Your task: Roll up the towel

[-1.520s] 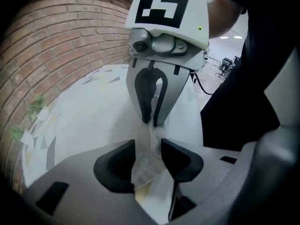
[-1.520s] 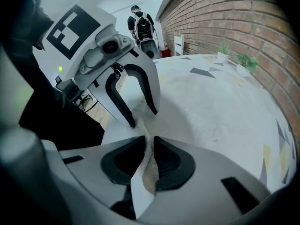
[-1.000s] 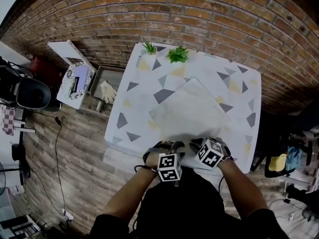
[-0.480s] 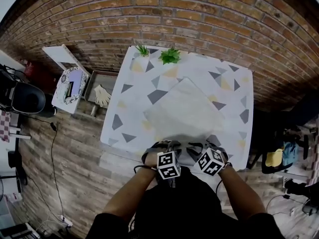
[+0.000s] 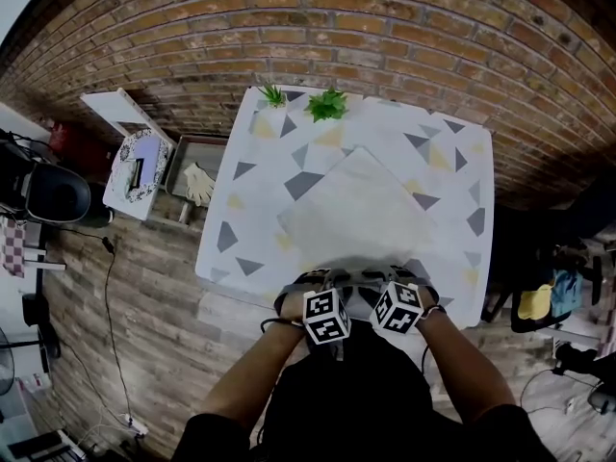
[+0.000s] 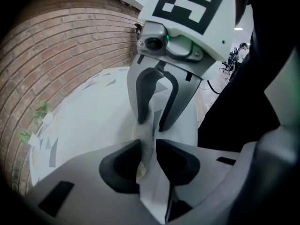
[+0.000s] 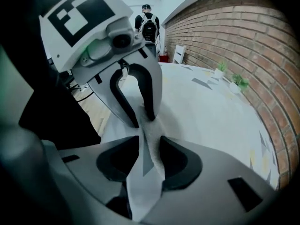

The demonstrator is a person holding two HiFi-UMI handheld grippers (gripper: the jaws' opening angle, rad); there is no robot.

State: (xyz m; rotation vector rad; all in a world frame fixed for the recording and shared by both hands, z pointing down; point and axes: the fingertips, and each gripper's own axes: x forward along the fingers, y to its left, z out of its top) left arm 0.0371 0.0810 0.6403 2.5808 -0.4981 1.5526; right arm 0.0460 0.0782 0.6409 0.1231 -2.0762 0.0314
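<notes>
Towel [image 5: 356,210] edge sits pinched in our left claw [image 6: 149,159], just closed on it; our right claw [image 7: 150,161] has just been opening around it, probably to regrip.

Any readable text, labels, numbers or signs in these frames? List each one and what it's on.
No readable words or numbers in any view.
Marker cubes: black-and-white square patterns only, no letters or digits.
Patterned item on the white stand left of the table: too small to read.
Table cover: grey and yellow triangles only, no print.
</notes>
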